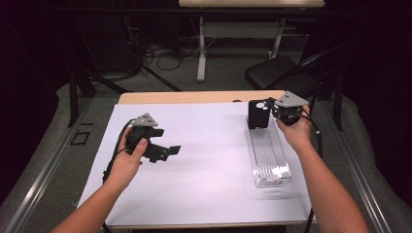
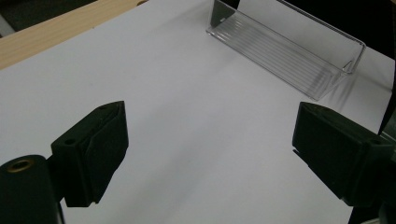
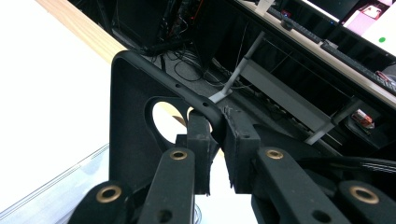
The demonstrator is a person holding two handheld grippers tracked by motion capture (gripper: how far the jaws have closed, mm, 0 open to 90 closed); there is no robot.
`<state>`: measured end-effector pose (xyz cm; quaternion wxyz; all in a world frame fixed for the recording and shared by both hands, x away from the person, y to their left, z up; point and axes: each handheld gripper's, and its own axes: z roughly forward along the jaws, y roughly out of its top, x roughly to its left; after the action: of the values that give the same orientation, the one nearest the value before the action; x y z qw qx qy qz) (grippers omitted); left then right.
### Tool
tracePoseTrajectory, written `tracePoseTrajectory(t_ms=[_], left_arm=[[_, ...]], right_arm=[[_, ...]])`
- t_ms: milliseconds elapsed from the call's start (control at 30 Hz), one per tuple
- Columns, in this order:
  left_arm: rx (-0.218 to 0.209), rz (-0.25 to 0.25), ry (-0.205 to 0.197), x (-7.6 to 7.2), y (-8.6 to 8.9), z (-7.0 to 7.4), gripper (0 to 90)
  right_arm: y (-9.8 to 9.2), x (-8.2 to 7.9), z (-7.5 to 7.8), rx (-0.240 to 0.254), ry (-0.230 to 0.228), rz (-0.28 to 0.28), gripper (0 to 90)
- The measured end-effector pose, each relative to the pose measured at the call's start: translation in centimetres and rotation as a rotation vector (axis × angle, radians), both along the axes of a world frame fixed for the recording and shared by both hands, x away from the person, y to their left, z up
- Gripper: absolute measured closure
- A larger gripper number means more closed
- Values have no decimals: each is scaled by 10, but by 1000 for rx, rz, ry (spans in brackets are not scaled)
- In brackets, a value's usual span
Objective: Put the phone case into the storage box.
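A black phone case (image 1: 257,114) with a camera cutout stands upright at the far end of a clear ribbed plastic stand (image 1: 268,155). My right gripper (image 1: 273,108) is shut on the case's right edge; in the right gripper view the pads (image 3: 198,140) pinch the rim of the case (image 3: 135,116). My left gripper (image 1: 170,150) hovers over the left half of the white sheet, open with nothing between its jaws. In the left gripper view its wide-apart jaws (image 2: 210,144) frame bare paper, with the clear stand (image 2: 285,46) farther off.
A white sheet (image 1: 204,184) covers the wooden table (image 1: 194,97). Beyond the far edge are a black folding chair (image 1: 277,73), floor cables and the legs of another table (image 1: 201,53). Dark stands flank both sides.
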<state>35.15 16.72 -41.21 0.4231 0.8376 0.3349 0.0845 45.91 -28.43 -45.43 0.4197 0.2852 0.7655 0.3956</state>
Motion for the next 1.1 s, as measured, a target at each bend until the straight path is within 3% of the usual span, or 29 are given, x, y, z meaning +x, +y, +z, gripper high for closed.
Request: tracePoseTrajectory(t_ms=[800,867,1100], left_arm=[[5,0,11,1,-1,-4,113],[7,-1,8,1,0,-4,113],[4,6,14,1,2,-5,113]], right_arm=[[-16,9,-6,11,37,-48,763],[-16,9,-7,41,44,-58,743],[-17,11,-5,65,58,-84,689]])
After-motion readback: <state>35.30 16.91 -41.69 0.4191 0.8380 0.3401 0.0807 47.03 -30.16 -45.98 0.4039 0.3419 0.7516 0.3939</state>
